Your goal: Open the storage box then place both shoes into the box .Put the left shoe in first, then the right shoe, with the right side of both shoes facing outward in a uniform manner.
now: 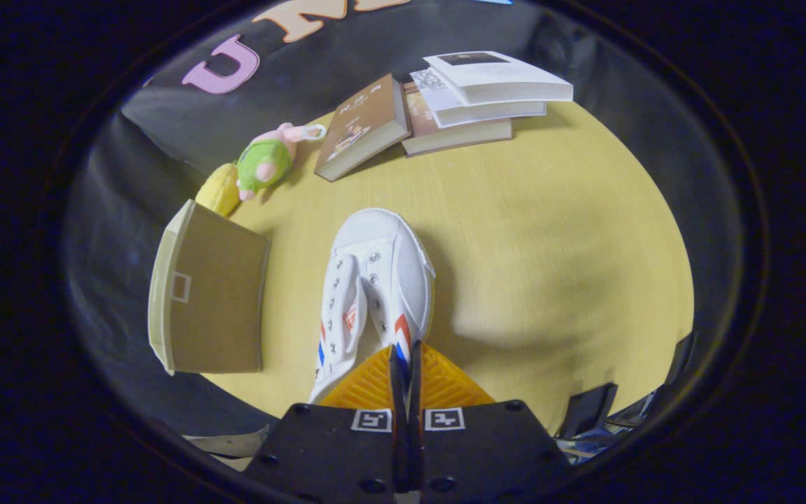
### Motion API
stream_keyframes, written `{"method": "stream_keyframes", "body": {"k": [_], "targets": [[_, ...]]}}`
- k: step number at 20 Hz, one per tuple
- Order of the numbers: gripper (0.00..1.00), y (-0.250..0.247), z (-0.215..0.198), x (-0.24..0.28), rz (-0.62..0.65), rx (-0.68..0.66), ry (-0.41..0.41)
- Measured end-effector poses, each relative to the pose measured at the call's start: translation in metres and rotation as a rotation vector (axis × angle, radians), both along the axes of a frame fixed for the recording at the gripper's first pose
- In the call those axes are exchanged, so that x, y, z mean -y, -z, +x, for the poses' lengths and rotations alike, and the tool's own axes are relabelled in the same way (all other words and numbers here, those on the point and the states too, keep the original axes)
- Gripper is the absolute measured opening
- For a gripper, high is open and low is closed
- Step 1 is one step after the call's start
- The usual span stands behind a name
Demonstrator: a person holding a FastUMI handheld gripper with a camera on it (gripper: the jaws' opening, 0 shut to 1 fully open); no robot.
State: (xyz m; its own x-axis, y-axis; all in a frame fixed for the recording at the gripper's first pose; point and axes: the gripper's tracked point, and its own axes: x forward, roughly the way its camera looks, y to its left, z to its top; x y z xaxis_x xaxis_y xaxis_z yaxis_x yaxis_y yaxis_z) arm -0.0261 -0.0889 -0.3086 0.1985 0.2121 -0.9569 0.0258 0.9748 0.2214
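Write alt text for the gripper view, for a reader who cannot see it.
The gripper is shut on the side wall of a white shoe, toe pointing away, above a yellow table. A cardboard storage box stands beside the shoe. Beyond lie a plush toy and books.

We see our gripper [405,358] with its two fingers pressed nearly together, pinching the shoe's [375,280] side wall between them.

Gripper-mounted fisheye, looking steeply down, close over table [557,231], forward along jaws.
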Motion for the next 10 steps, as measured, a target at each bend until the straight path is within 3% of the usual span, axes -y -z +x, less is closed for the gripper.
{"method": "stream_keyframes", "body": {"k": [10], "targets": [[0.03, -0.073, 0.005, -0.096, 0.136, 0.060, 0.029]]}}
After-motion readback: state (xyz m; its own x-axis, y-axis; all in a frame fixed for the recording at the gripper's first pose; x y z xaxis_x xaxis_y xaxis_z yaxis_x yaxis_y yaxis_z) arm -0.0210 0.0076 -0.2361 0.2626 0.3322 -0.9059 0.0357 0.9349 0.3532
